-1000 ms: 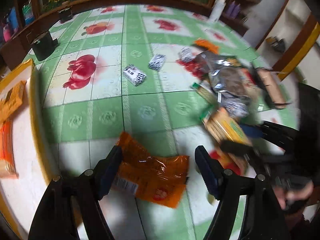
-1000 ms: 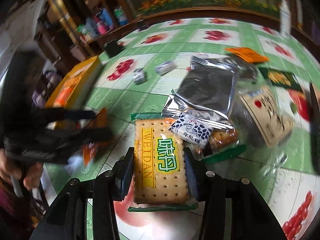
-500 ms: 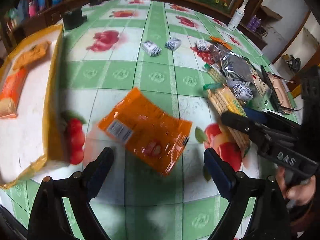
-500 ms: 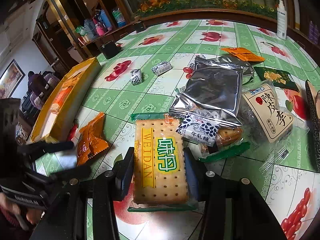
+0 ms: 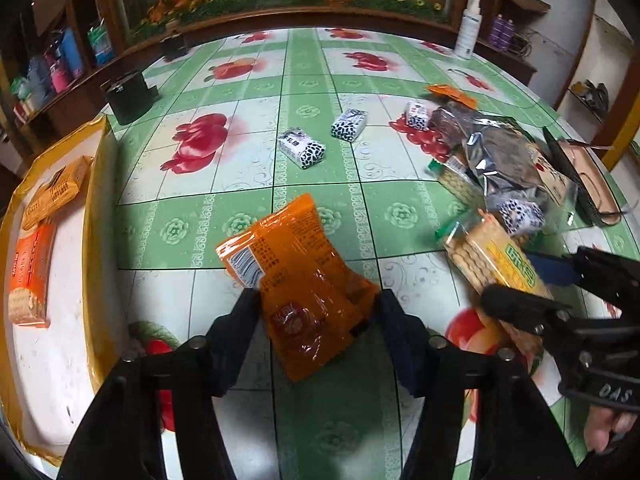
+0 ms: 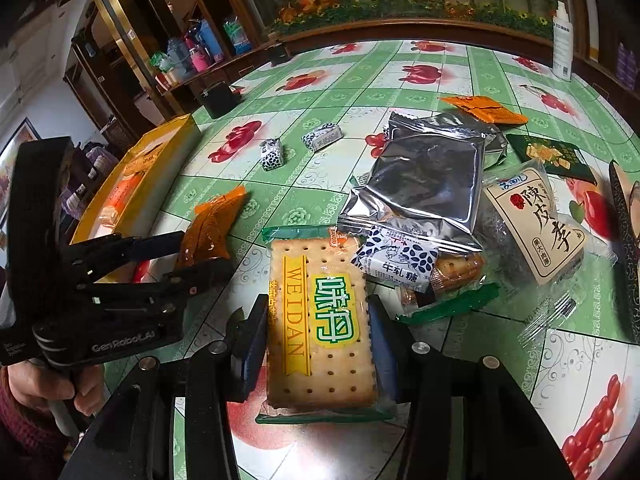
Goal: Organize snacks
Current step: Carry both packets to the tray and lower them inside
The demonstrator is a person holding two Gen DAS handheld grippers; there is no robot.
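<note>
**A:** Quick status, how far along?

**B:** Early, I'd say. The yellow box at the left edge of the worktop holds only a few packets: an orange one and a yellow-orange one, lying flat inside. Most snacks lie loose on the worktop.

**A:** Your left jaws?

**B:** My left gripper is closing on the orange snack packet; the packet sits between the jaws, both fingers at its sides, near the front edge and just beside the box. Not lifted yet, as far as I can tell.

**A:** Right?

**B:** My right gripper is pinching the cracker pack across its width, both pads against its long sides. It sits at the front of the pile.

**A:** What's left?

**B:** Lots. Silver pouch, plum packet, blue-spotted candy resting on the cracker pack's far corner, dark green packet, an orange sachet farther back. Two loose wrapped candies and mid-worktop, a third by the pile.

**A:** Risk?

**B:** Probably the candy sliding off when the crackers come up. The orange packet is soft and may crumple in the grip.
</note>
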